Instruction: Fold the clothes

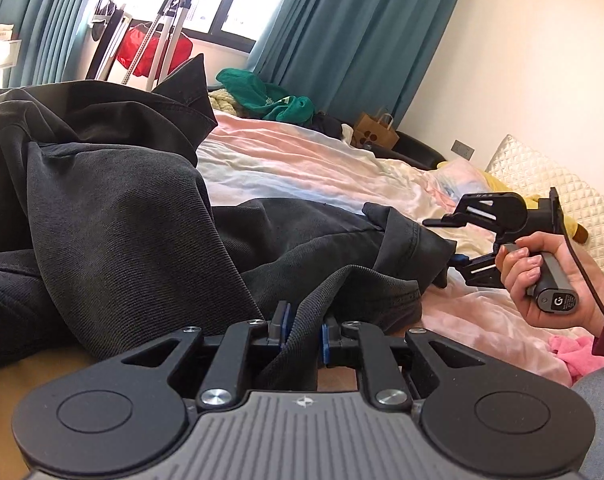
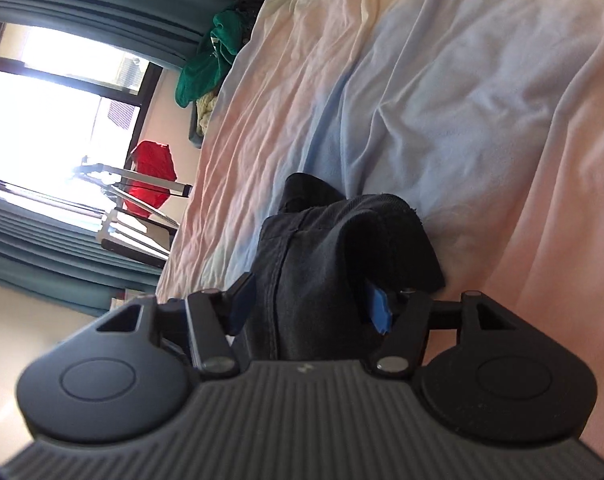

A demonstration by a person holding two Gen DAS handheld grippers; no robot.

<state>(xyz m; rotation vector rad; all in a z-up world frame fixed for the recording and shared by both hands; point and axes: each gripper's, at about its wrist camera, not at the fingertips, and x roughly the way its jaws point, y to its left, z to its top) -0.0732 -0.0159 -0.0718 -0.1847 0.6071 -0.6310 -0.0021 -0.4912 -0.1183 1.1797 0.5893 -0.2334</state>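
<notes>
- Dark grey-black crumpled cotton garment (image 1: 113, 208) is lying bunched on the bed, taking up the left and centre of the left wrist view, with one corner sticking up.
- Left gripper (image 1: 302, 330) is pinching a ribbed hem fold of that garment; blue-padded fingers (image 1: 282, 322) are sitting narrow with cloth running between them.
- Pastel pink, blue and cream wrinkled bedsheet (image 1: 302, 160) is spreading under the garment.
- Green crumpled clothing pile (image 1: 269, 98) is sitting at the bed's far end, near the teal curtains (image 1: 342, 32).
- Brown paper bag (image 1: 376, 132) is standing beyond the bed by the wall.
- Right gripper (image 2: 308, 308) is clamping another seamed edge of the same garment (image 2: 314, 264); its fingers (image 2: 380, 312) are holding a thick fold, moderately apart.
- In the left wrist view, the person's right hand (image 1: 550, 276) is gripping the handle, and the right gripper (image 1: 458, 244) is reaching the garment's edge.
- White quilted pillow (image 1: 554, 200) is lying at far right.
</notes>
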